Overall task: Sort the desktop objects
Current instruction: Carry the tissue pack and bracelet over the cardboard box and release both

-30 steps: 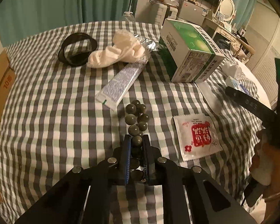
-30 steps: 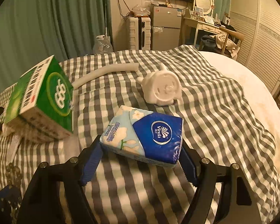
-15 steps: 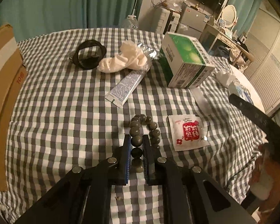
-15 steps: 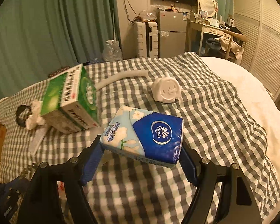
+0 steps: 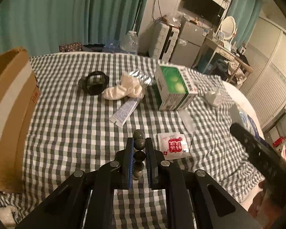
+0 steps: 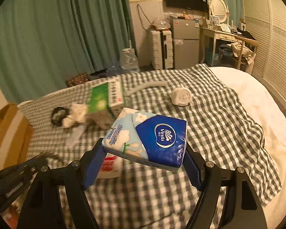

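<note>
Beads [image 5: 139, 143] pinched in the left gripper [image 5: 139, 143], tissue pack [image 6: 148, 135] clamped in the right gripper [image 6: 143, 164]: both lifted; next, probably the cardboard box [image 5: 9, 103] at frame left.

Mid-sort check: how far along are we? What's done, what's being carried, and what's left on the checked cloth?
Nothing looks sorted yet; the cardboard box's inside is hidden. In hand: the left hand-held gripper is shut on the bead bracelet, and the right hand-held gripper grips the tissue pack. On the cloth: green carton, tube, white sock, black ring, red-printed sachet, white plug.
</note>
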